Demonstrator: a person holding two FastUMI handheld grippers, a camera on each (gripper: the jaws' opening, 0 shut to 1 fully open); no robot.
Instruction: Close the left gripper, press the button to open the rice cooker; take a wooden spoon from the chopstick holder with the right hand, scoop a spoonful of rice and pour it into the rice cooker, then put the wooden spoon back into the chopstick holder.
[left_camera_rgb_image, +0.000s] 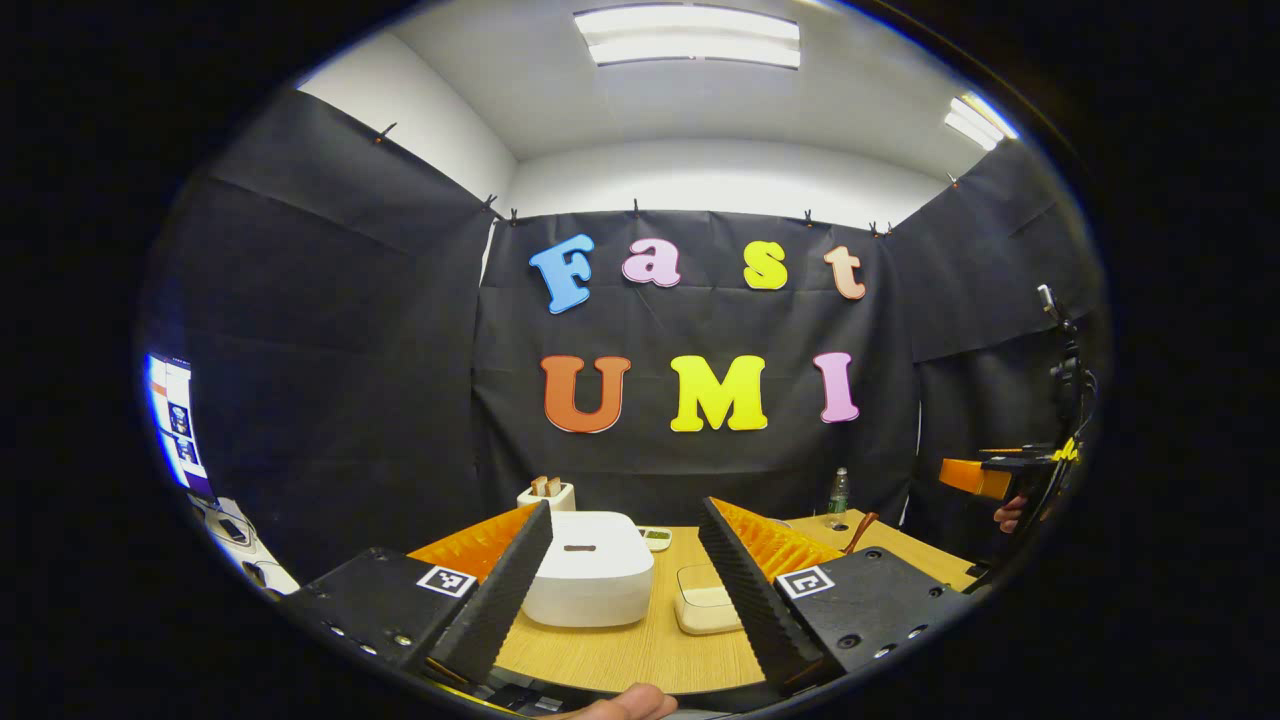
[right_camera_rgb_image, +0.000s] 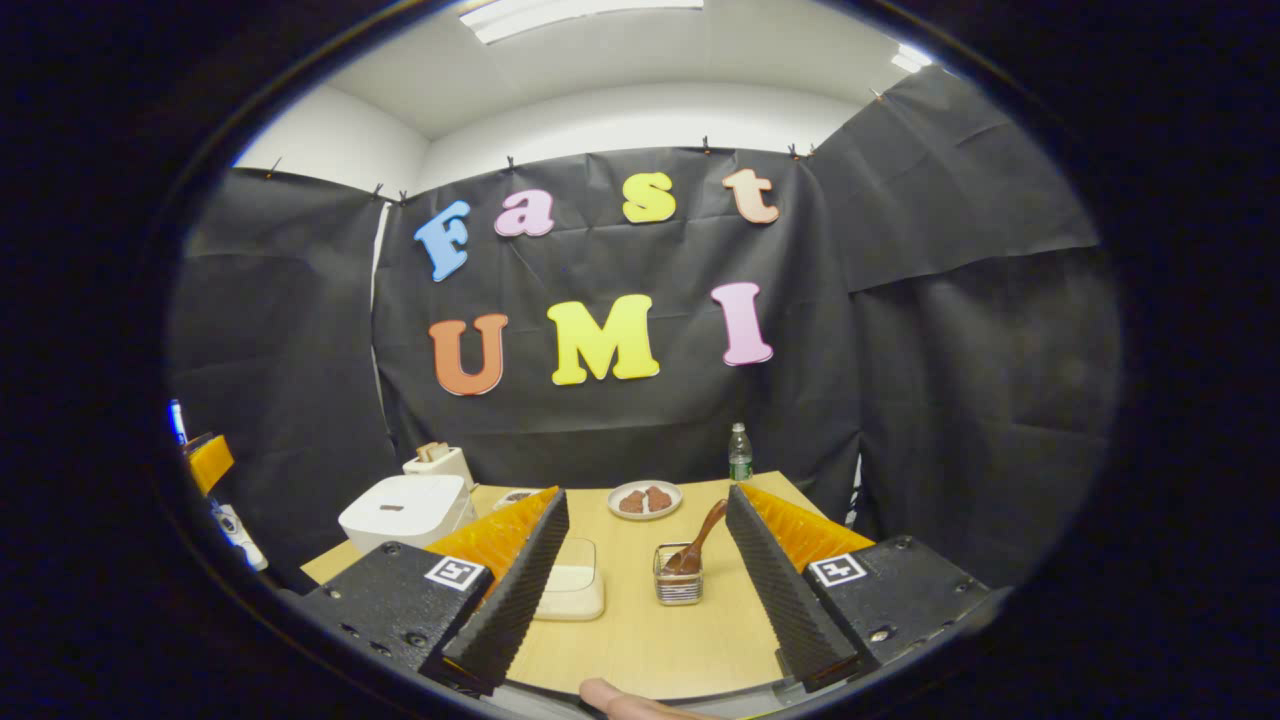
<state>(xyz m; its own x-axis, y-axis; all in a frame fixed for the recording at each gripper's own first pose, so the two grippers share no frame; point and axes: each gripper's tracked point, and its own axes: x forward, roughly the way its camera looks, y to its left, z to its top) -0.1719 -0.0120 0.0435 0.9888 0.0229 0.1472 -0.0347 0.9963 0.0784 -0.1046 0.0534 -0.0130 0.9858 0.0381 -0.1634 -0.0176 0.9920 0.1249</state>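
Two grippers, both spread wide, gripping nothing: left gripper facing closed rice cooker on table, right gripper facing chopstick holder. Wooden spoon standing bowl-down in holder, handle leaning up-right toward booth wall. Rice container just left of holder.
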